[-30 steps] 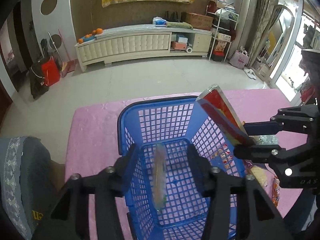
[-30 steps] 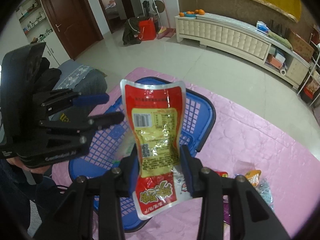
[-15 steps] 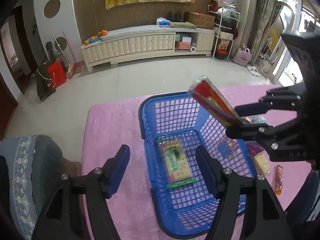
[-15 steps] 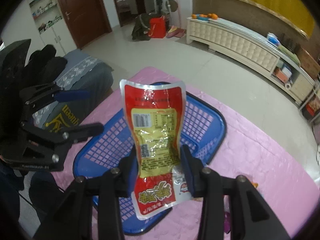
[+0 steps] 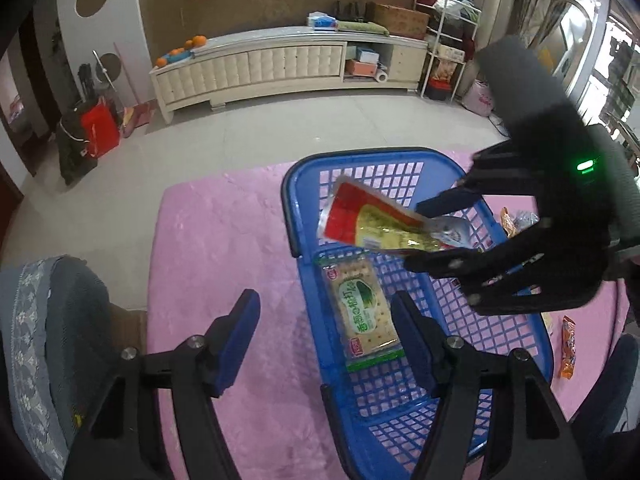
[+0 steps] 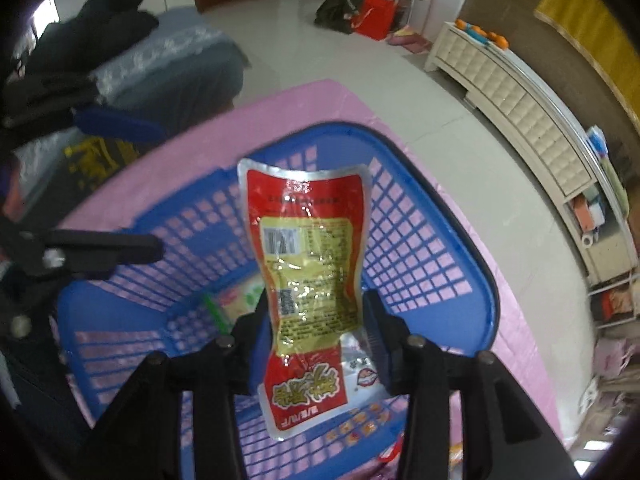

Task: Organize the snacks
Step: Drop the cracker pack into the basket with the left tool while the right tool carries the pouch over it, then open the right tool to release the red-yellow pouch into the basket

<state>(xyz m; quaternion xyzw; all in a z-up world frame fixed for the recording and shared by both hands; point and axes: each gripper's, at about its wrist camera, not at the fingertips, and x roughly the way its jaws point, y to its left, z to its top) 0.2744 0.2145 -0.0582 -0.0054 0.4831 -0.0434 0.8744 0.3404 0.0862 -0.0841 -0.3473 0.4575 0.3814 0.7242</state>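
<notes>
left wrist: steep down, close over table's near edge | right wrist: steep down, close | shared: blue basket

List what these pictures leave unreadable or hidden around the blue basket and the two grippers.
- Loose snacks beside the blue basket: left wrist view, mostly hidden behind the right gripper.
- Cracker pack: right wrist view, largely covered by the red pouch and blurred.
- Red pouch's print: too small to read.
- Left gripper: base cut off by the frame edge.

Glossy foil pouch; plastic basket.
</notes>
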